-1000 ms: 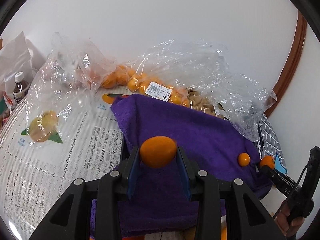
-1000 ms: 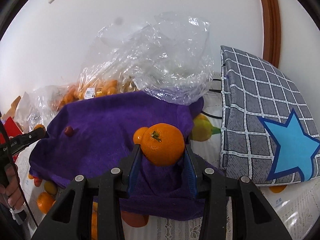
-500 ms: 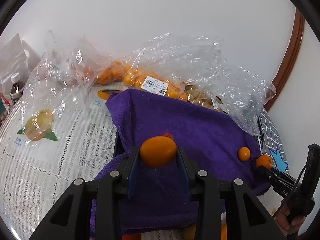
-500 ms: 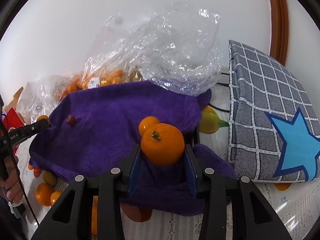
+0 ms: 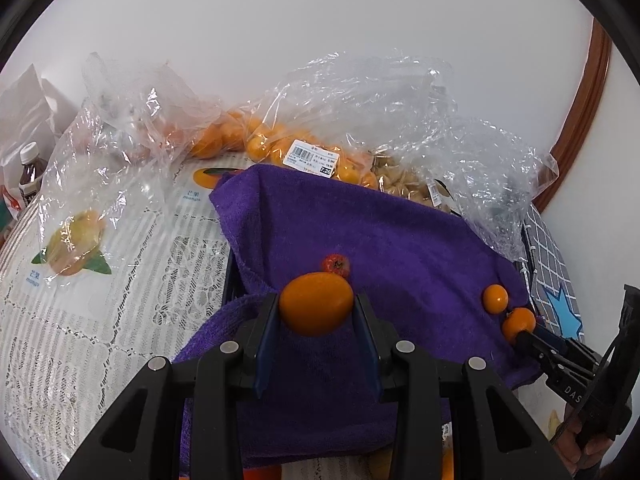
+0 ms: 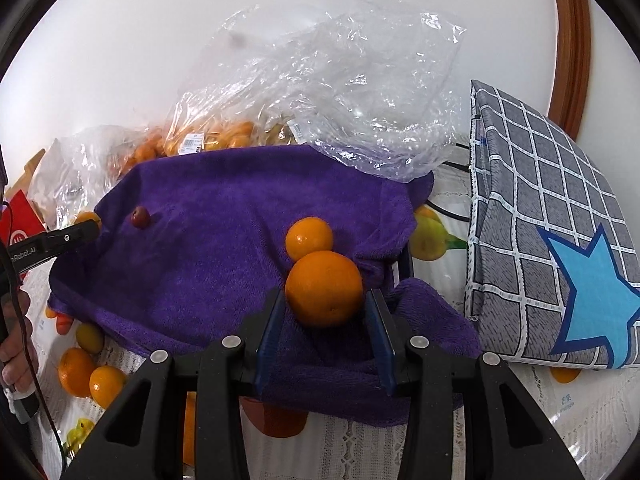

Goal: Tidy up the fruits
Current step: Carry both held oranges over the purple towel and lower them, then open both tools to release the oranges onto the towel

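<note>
My left gripper (image 5: 316,312) is shut on an oval orange fruit (image 5: 316,303), held over the near edge of a purple towel (image 5: 380,240). A small red fruit (image 5: 336,264) lies on the towel just beyond it. My right gripper (image 6: 325,304) is shut on a round orange (image 6: 324,288) above the towel (image 6: 208,248); a smaller orange (image 6: 309,238) lies on the towel behind it. In the left wrist view the right gripper (image 5: 520,326) shows at the right with its orange beside the small orange (image 5: 495,298). The red fruit (image 6: 140,216) shows at the towel's far left.
Clear plastic bags of oranges (image 5: 280,148) stand behind the towel by the wall. A grey checked cushion with a blue star (image 6: 560,240) lies to the right. Loose oranges (image 6: 88,372) lie left of the towel. A bottle (image 5: 30,172) stands far left.
Both grippers have drawn back and lowered toward the towel's near edge, each still holding its fruit. The right gripper's orange has turned, its stem now hidden. The red fruit has come into view.
</note>
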